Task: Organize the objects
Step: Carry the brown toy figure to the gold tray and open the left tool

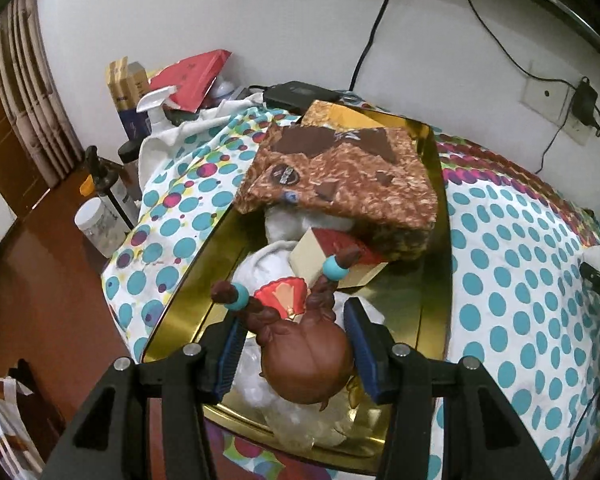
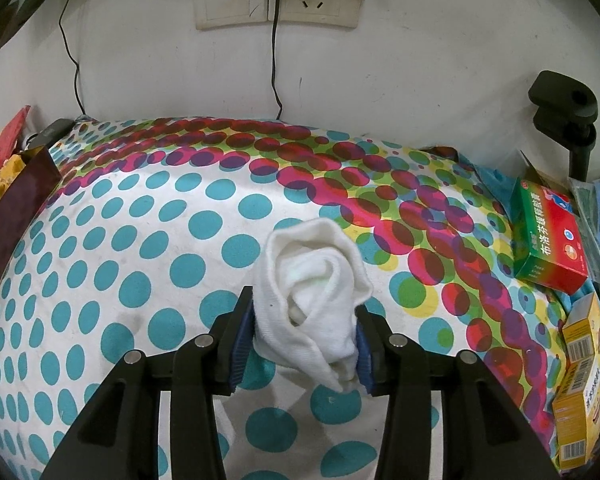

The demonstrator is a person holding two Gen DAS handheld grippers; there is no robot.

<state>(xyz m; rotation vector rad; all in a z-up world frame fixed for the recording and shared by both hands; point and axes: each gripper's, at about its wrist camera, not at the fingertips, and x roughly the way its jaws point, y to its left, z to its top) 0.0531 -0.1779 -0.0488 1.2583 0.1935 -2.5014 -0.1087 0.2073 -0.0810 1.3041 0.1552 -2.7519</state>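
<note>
The figurine [image 1: 306,354], a brown-haired doll, sits between the pads of the left gripper [image 1: 296,354], held about half open around its head, just above the near end of the gold tray [image 1: 172,324]. Deeper in the tray lie a small box [image 1: 320,258] and a brown box [image 1: 340,180]. This looks like the placing step: lower the doll into the tray, then let go. Well right of the tray, the right gripper [image 2: 304,344] clasps a rolled white sock [image 2: 312,280] over the dotted cloth [image 2: 140,280], likely the next item in.
</note>
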